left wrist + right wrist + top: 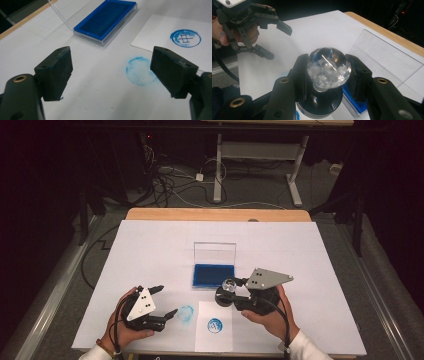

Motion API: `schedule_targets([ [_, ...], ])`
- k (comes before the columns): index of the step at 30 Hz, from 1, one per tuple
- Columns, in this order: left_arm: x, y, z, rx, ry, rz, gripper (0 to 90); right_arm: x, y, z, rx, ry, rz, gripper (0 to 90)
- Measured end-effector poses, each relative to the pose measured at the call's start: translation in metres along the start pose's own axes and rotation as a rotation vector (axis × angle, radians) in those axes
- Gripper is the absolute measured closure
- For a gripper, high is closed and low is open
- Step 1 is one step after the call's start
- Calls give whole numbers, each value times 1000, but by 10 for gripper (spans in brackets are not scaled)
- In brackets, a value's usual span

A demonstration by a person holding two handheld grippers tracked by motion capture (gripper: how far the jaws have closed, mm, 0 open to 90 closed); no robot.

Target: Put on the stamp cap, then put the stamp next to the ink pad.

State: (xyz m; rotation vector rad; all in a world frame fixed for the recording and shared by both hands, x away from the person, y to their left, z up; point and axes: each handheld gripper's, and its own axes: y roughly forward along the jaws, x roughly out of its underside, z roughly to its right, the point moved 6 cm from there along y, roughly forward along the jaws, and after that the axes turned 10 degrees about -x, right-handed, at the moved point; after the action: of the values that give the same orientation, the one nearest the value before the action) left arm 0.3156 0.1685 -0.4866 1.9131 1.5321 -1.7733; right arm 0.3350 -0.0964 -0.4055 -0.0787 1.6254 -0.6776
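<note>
A stamp with a clear faceted knob (pixel 328 67) and a round black base (pixel 319 106) sits between my right gripper's (pixel 327 72) jaws, which are shut on the knob. In the high view the stamp (pixel 226 292) hangs just in front of the blue ink pad (pixel 214 275), whose clear lid (pixel 215 252) stands open. A small white paper (pixel 215 340) at the front edge bears a round blue print (pixel 215 325). My left gripper (pixel 167 300) is open and holds nothing, left of a faint blue ring (pixel 140 71) smudged on the white sheet.
A large white sheet (pixel 150 250) covers the wooden table (pixel 215 214). The person's hands hold both grippers near the front edge. Cables and a desk frame (pixel 257 150) lie on the floor beyond the table.
</note>
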Motion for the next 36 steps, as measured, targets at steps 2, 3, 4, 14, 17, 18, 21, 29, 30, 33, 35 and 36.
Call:
schedule_targets([
  [2,4,-1,0,-3,4,-9,176,2,-2,1,13,-5,-7,571],
  [3,5,-1,0,-4,1,-9,176,3,-3,2,13,-6,-10,571],
  [4,6,-2,0,-4,3,-11,176,4,-4,3,15,-3,-11,571],
  [14,23,-5,-4,-21,1,-56,176,10,-11,5,31,-5,-22,571],
  [17,29,-8,-5,-19,-10,-69,176,10,-13,7,35,-1,-18,571],
  [18,31,-9,-6,-18,-12,-72,176,9,-13,8,38,-2,-18,571],
  [21,35,-12,-8,-17,-26,-75,176,9,-14,10,44,4,-14,571],
  [29,41,-14,-8,-5,-41,-82,176,10,-13,18,63,11,-21,571],
  [30,41,-13,-8,-4,-42,-85,176,10,-13,19,64,13,-22,571],
  [33,40,-11,-8,1,-47,-82,176,10,-13,23,78,16,-25,571],
  [35,41,-10,-8,6,-48,-89,176,11,-14,25,86,19,-30,571],
  [36,42,-10,-7,7,-45,-93,176,10,-14,27,87,22,-29,571],
])
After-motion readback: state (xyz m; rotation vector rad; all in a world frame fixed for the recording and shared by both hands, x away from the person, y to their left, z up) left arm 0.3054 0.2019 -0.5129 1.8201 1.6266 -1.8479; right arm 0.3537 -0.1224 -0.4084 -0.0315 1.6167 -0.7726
